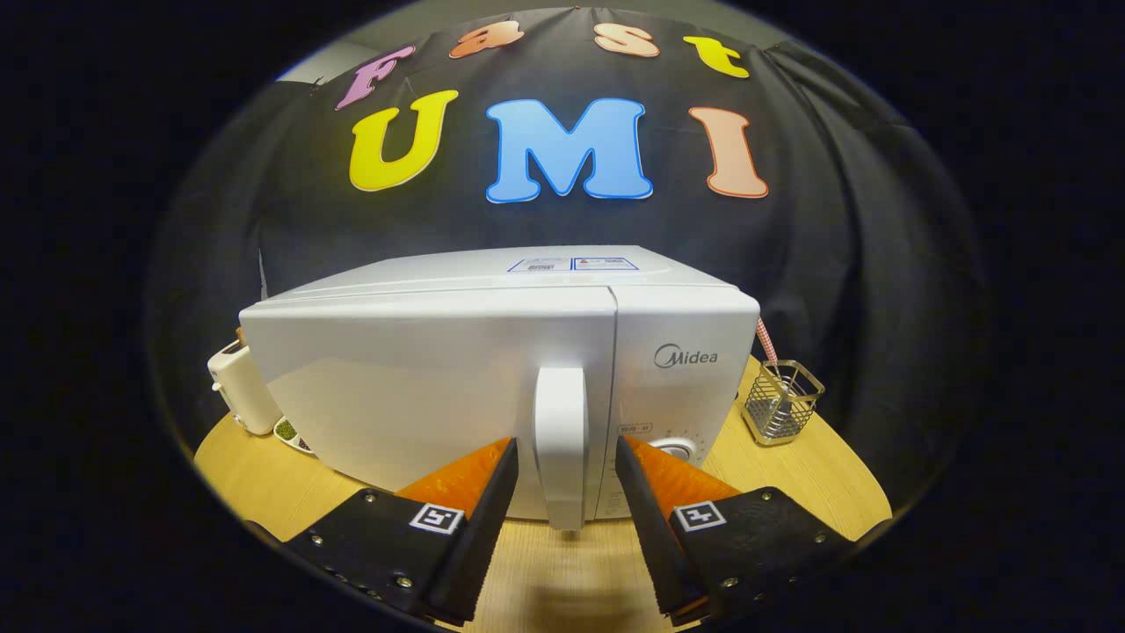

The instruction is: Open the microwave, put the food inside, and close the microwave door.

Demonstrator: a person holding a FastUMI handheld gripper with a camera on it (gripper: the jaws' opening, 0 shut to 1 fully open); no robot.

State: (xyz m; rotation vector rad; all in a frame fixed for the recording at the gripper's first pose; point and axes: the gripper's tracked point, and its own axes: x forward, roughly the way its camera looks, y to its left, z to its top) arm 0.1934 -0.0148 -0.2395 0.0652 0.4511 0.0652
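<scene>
My gripper (565, 453) is spread wide, one finger on each side of the microwave (492, 352) door handle (561, 440), not pressing it. The door is closed. The microwave stands on a wooden table (817, 475).

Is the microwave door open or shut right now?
Shut. The microwave door sits flush with the control panel; the gripper jaws are open, straddling the door handle with gaps either side.

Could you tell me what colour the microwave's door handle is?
White, matching the microwave; the handle sits between the open tool's fingers, gripper view.
</scene>
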